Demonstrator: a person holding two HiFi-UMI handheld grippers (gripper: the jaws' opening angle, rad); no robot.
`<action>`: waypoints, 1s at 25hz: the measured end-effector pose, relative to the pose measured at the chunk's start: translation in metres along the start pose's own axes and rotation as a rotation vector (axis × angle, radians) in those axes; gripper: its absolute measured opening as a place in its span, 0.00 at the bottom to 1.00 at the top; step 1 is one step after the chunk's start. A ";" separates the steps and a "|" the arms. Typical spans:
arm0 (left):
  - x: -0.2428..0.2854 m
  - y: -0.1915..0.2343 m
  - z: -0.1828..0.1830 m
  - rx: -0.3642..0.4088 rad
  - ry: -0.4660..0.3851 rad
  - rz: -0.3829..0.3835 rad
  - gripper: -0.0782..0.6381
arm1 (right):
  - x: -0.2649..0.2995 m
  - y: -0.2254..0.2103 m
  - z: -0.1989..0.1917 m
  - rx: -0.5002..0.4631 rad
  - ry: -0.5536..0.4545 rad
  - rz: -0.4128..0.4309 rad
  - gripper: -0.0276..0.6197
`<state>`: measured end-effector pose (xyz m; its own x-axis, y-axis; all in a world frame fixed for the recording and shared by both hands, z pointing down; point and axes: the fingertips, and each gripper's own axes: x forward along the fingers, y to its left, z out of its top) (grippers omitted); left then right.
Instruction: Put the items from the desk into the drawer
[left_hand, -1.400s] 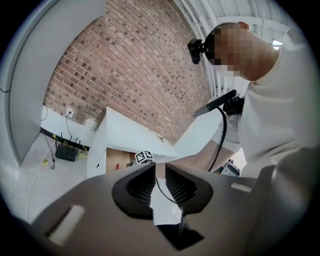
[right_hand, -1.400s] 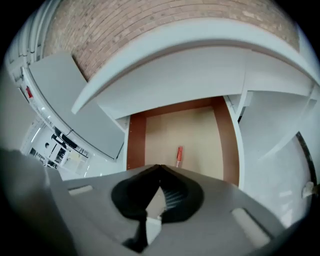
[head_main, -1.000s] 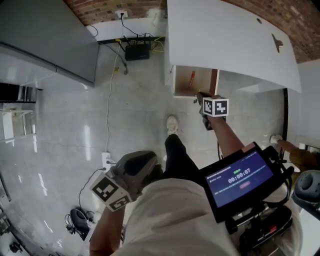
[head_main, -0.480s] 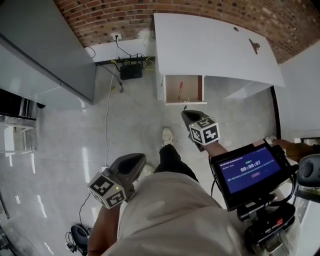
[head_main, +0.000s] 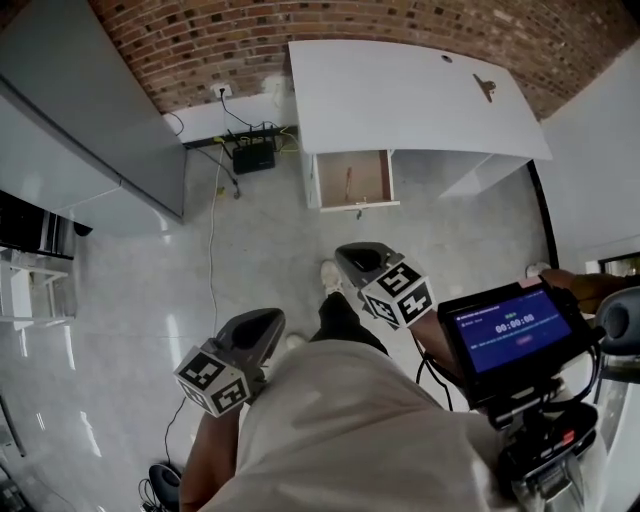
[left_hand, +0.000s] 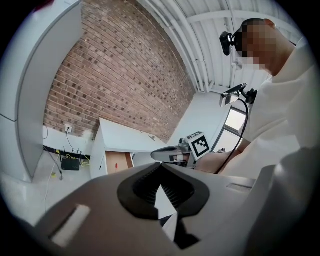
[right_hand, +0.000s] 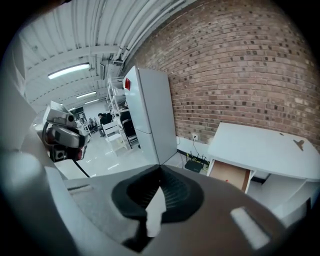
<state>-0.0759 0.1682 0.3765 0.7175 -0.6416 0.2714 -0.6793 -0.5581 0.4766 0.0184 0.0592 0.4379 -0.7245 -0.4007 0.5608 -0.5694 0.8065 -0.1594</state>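
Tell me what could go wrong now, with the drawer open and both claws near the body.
1. The drawer stands open, sticking out from the desk; stepping closer, a leg might knock it.
2. The left claw and right claw are both shut; reaching the small dark item on the desk without opening might push it off.
3. Cables trail left of the desk: a possible trip.

The dark screen (head_main: 510, 335) carries a timer in light digits, in pairs split by colons. It starts 00:00, and the last pair is too blurred to read. The small line above the digits and the pink patch below them cannot be read either. Left of the screen, the right cube (head_main: 398, 293) on the right gripper (head_main: 352, 256) bears black-and-white square markers, patterns rather than letters. So does the left cube (head_main: 213, 381) on the left gripper (head_main: 262, 322).
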 end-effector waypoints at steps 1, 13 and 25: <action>-0.001 0.002 0.000 0.001 0.000 0.003 0.12 | -0.001 0.004 0.003 -0.013 -0.003 0.005 0.05; -0.004 0.012 -0.006 0.004 0.055 0.002 0.12 | 0.001 0.032 0.011 -0.033 -0.019 0.047 0.05; -0.001 0.009 -0.009 -0.002 0.073 -0.002 0.12 | -0.002 0.044 0.014 -0.081 -0.019 0.065 0.05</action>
<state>-0.0815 0.1684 0.3880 0.7281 -0.6002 0.3310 -0.6777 -0.5580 0.4789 -0.0108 0.0898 0.4178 -0.7663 -0.3539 0.5363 -0.4885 0.8630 -0.1285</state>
